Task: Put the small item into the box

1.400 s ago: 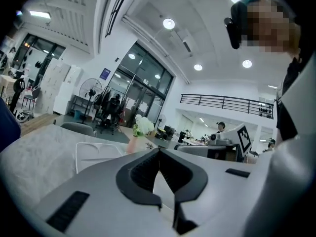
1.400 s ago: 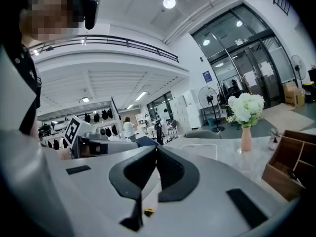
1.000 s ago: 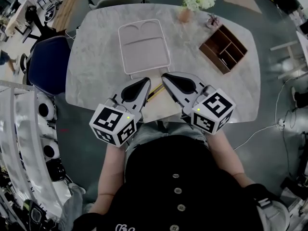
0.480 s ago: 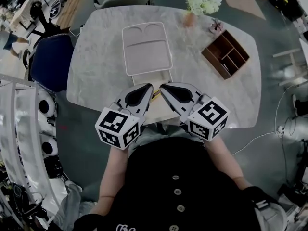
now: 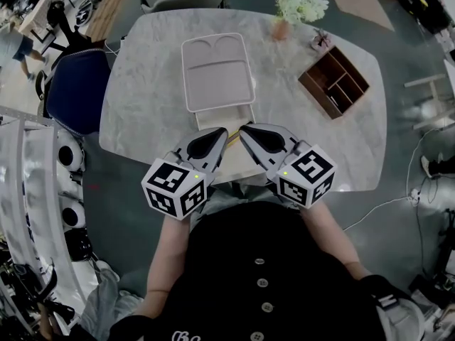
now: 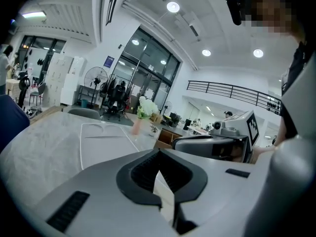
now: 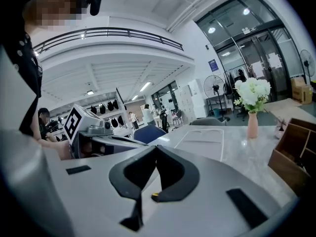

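So both grippers are parked side by side at the near edge of the marble tabletop (image 5: 142,98), tips angled in toward each other and almost meeting. The left gripper (image 5: 219,135) has its fingers pressed together with nothing pinched; in its own view (image 6: 159,154) you only get a pale surface showing through the hole between the pads. The right gripper (image 5: 247,132) looks the same, fingers closed up tip to tip (image 7: 155,149). The small yellow item (image 5: 231,133) lies slanted on a pale sheet-like surface right between the two sets of tips. A bit of yellow also peeks out under the right gripper's pads (image 7: 154,196), though I honestly can't tell if it's touching them. The box (image 5: 217,73) is the pale flat thing in the middle of the tabletop, just beyond the grippers, and the yellow item sits at its near end rather than inside the big recessed part. Off to the right there's a wooden organizer (image 5: 334,82), with a vase of white flowers (image 5: 298,2) at the far edge. A blue chair (image 5: 71,94) stands on the left side.
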Available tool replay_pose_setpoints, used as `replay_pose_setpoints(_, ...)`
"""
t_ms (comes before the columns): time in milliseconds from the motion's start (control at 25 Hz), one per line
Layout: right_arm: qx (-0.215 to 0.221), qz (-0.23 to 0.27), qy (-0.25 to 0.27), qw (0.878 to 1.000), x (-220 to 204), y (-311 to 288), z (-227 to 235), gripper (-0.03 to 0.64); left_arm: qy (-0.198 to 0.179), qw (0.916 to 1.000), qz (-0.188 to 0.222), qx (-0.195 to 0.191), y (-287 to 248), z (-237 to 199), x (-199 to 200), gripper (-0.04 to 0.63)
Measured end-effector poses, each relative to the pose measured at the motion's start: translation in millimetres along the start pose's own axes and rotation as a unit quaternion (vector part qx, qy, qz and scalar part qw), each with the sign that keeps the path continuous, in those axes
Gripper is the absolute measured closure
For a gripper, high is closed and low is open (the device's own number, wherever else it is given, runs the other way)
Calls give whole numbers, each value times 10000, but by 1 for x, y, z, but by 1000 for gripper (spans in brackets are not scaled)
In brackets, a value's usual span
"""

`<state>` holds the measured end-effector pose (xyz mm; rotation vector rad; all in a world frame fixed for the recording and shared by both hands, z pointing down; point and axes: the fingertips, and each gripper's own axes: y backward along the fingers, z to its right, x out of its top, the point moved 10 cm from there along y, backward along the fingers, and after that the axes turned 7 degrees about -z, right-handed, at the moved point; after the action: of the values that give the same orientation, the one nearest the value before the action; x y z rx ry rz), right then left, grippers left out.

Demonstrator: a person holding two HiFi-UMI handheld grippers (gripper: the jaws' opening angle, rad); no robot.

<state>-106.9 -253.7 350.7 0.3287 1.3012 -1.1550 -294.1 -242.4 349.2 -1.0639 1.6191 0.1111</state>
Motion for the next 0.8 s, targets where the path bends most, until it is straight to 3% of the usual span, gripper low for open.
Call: replay_pose_setpoints(800, 50, -72, 58, 9999, -2, 1, -3, 615, -18, 9999, -107, -6, 2, 3, -5, 578)
